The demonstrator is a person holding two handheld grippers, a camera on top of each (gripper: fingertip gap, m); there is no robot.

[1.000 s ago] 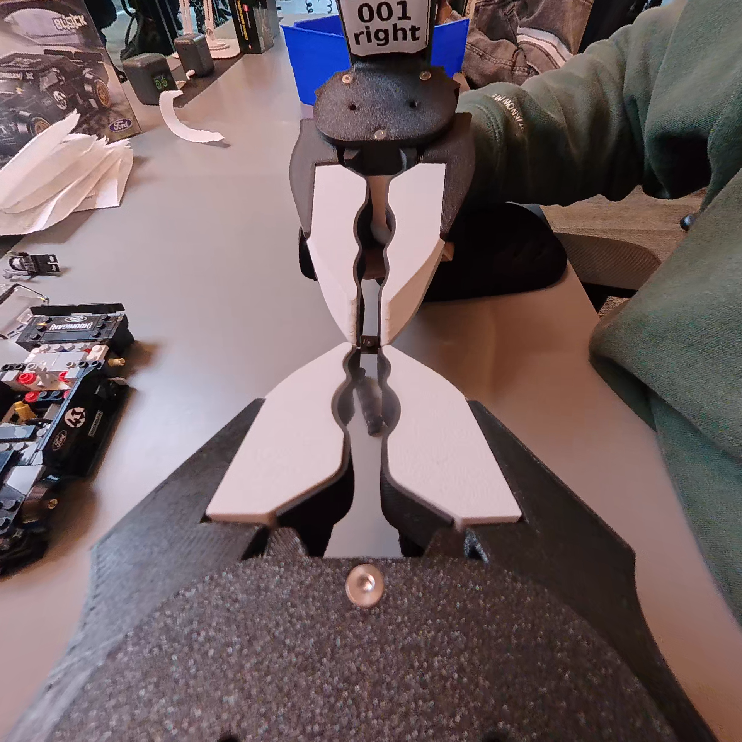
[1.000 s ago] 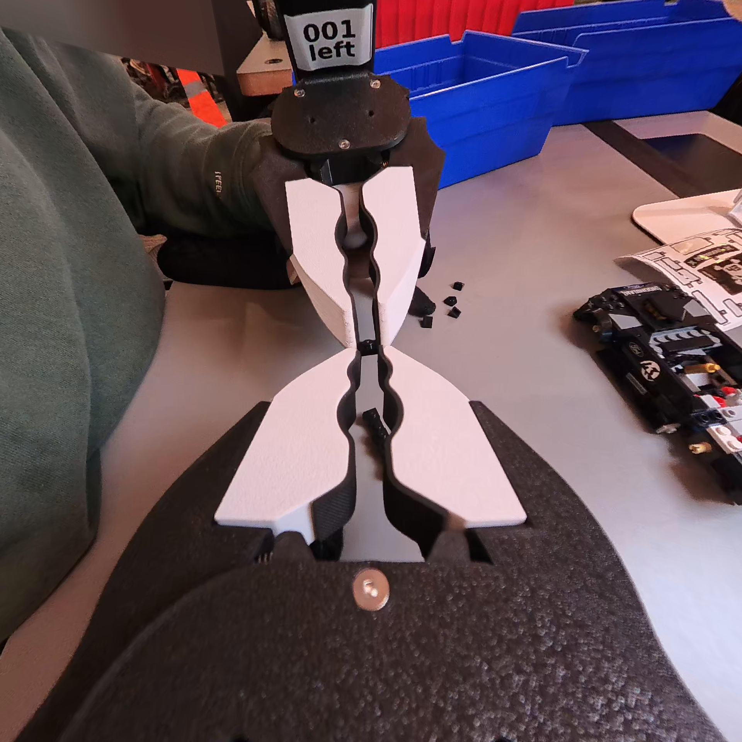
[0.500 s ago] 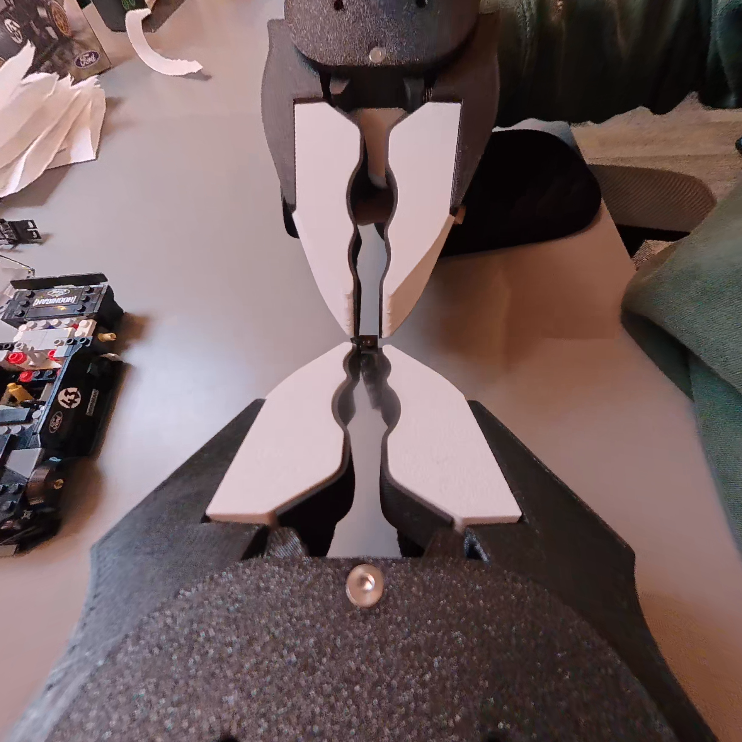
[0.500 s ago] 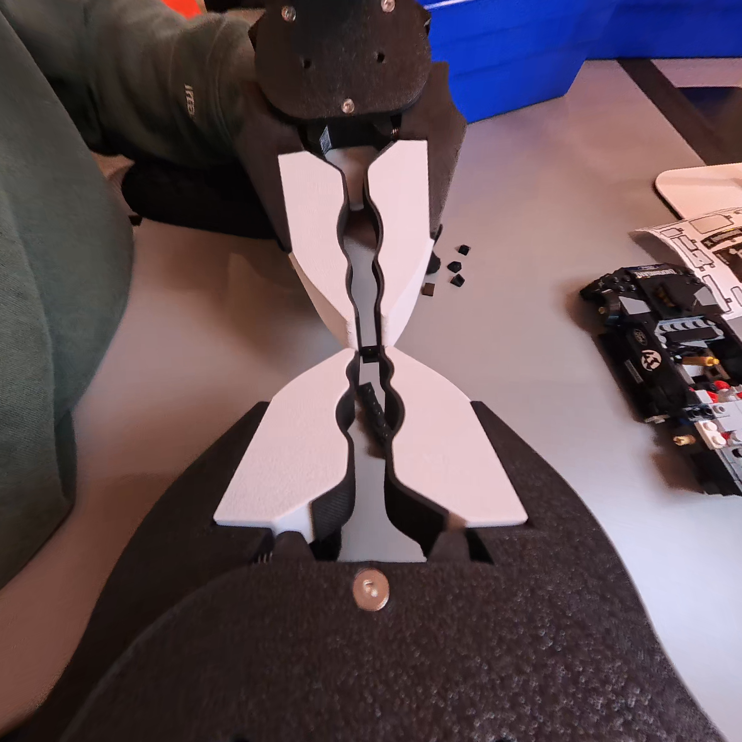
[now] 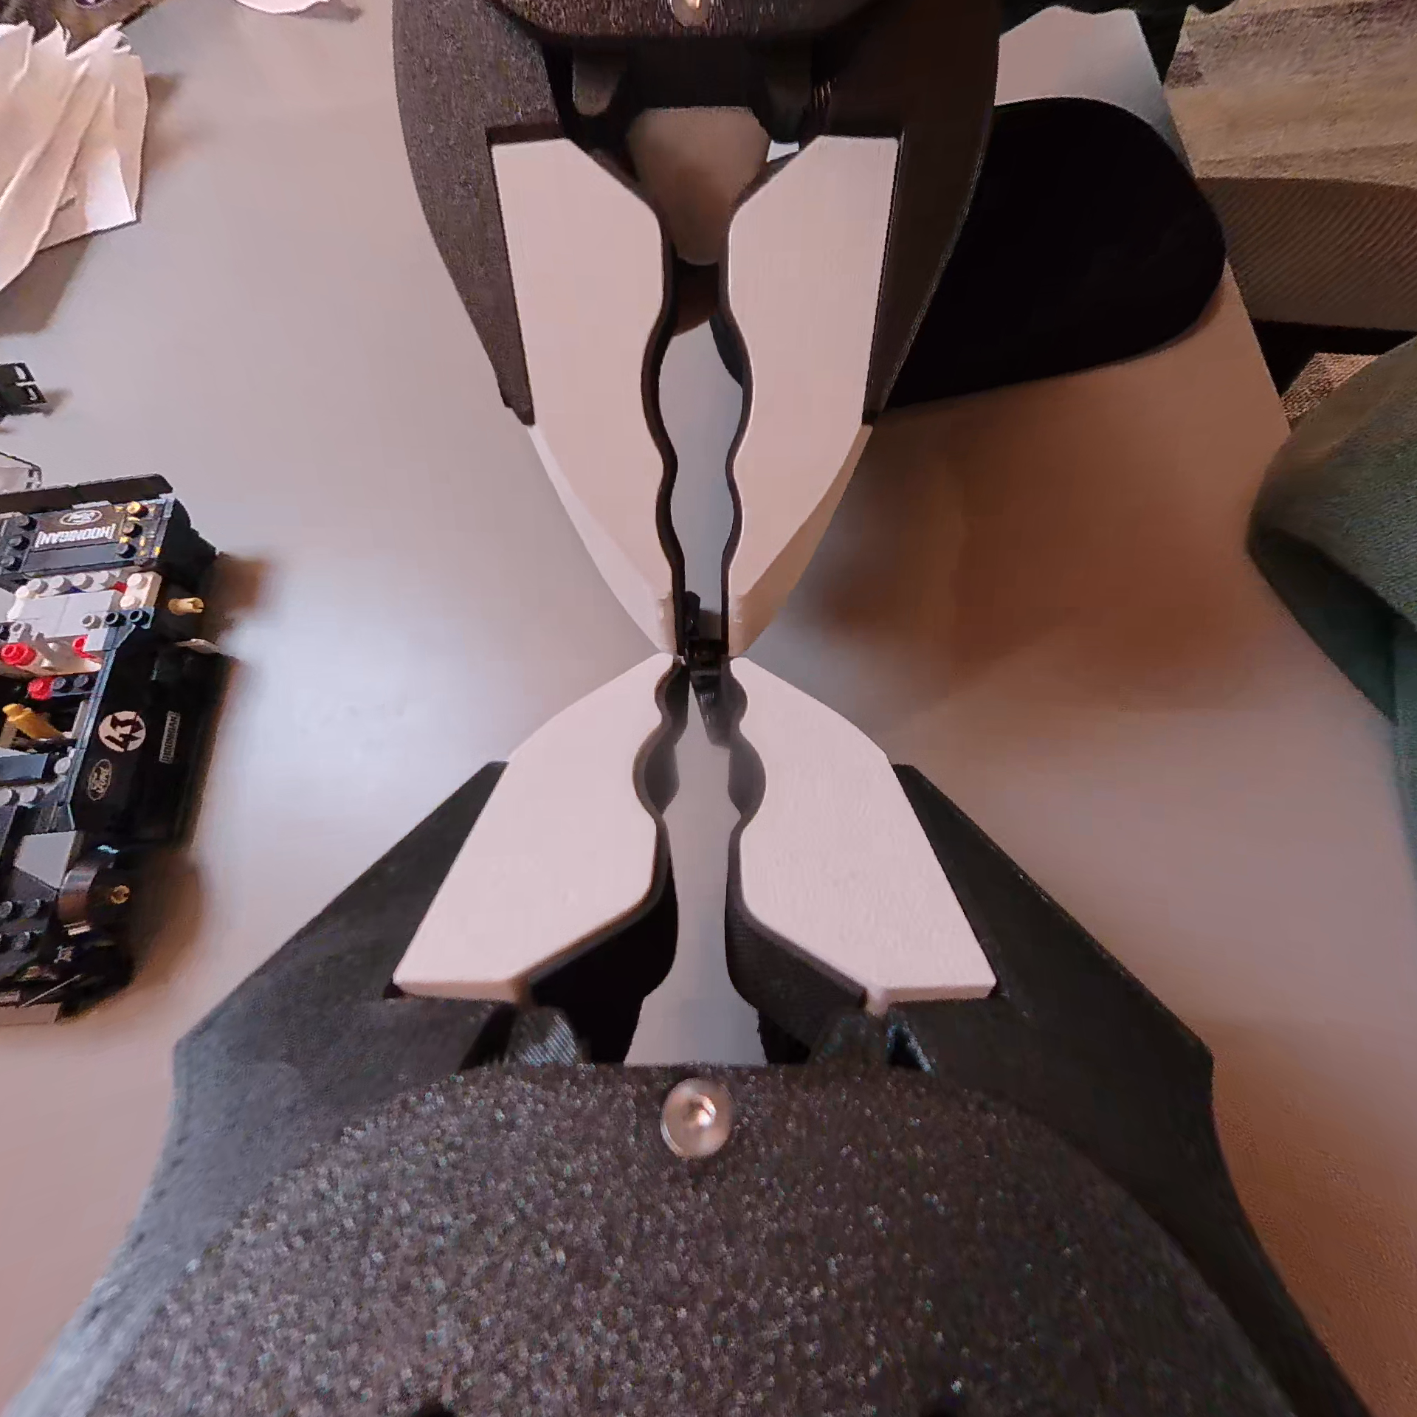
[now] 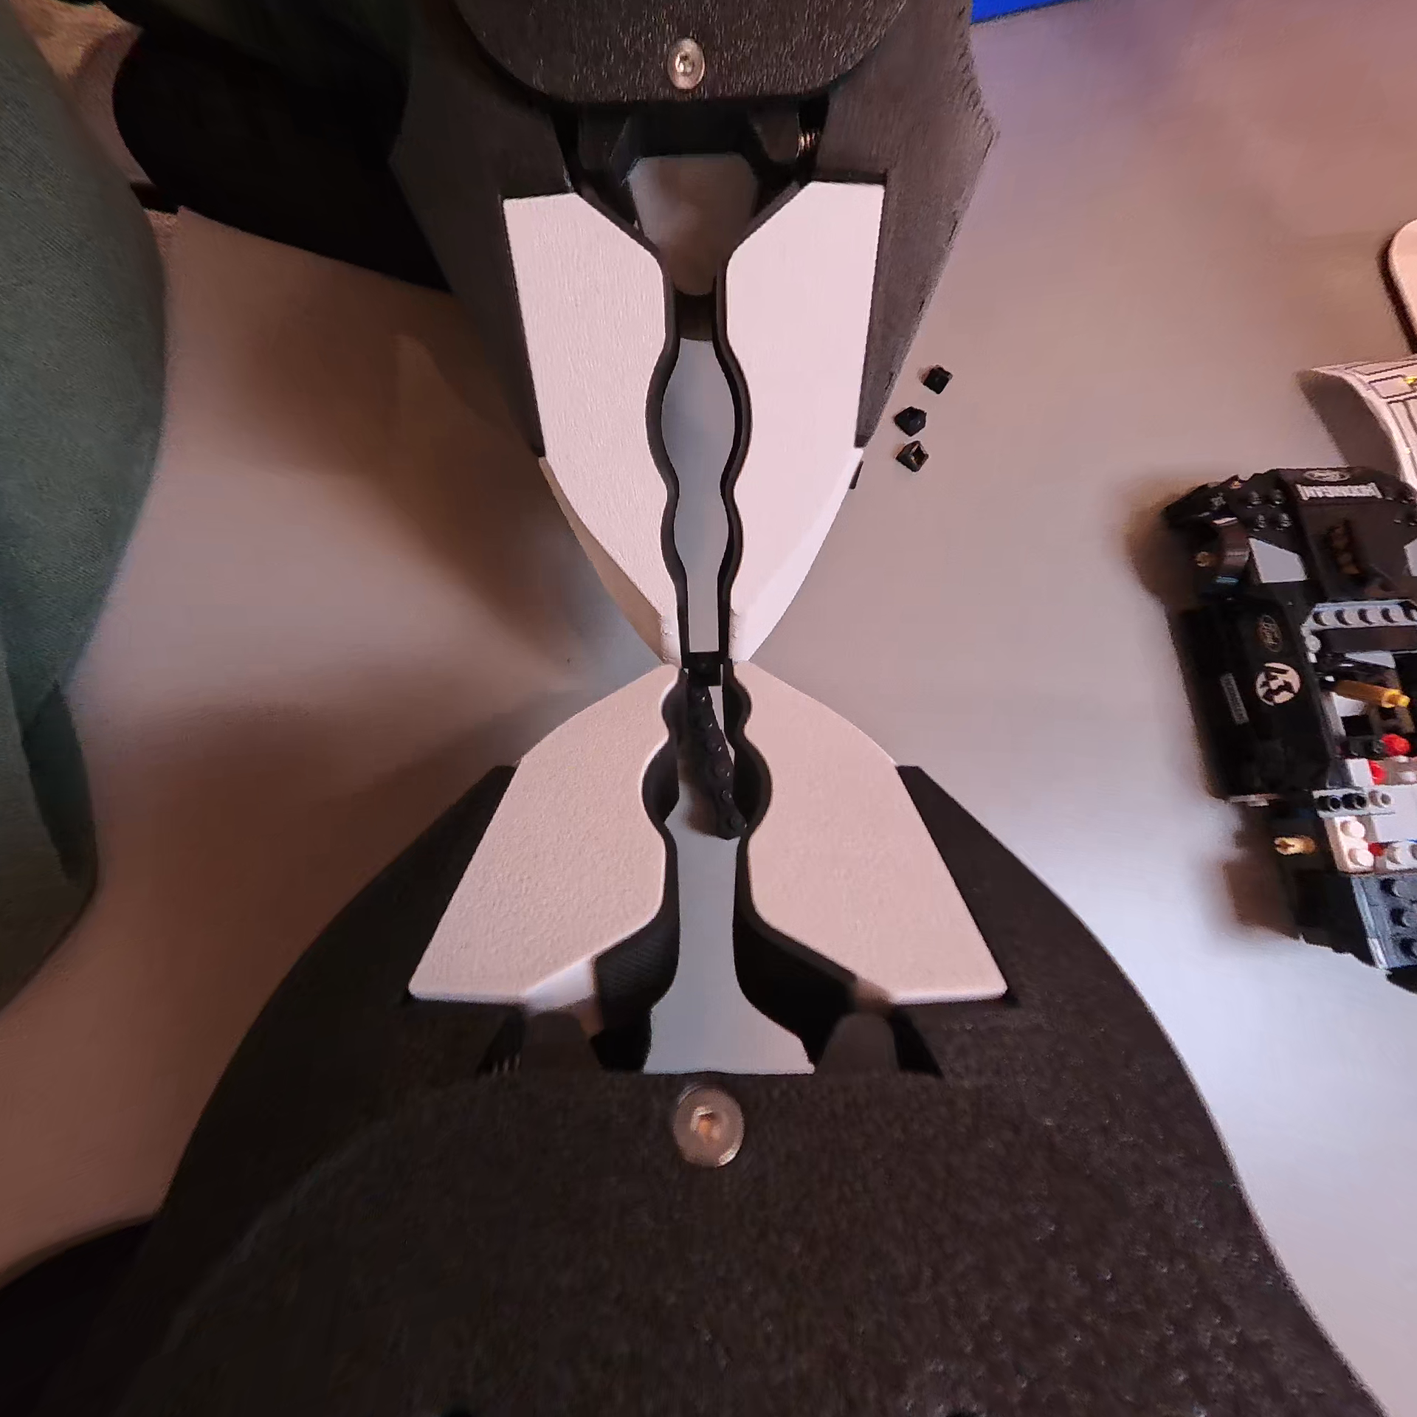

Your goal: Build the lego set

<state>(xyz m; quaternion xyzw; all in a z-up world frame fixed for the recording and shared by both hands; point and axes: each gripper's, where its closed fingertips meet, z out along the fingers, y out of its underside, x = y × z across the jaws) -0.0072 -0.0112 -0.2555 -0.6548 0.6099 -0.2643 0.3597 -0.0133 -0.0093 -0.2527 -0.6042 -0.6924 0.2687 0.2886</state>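
Black studded strip pinched in right gripper, tip-to-tip with left gripper clamped on small black piece, above grey table

A smooth grey worktop carries everything. In the left wrist view, a partly built black car model lies to the left of the tongs, with crumpled white paper farther off on that side and a small black piece between them. In the right wrist view, the same model lies to the right of the tongs, three tiny black bricks rest nearer them, and a printed instruction sheet lies just beyond the model.
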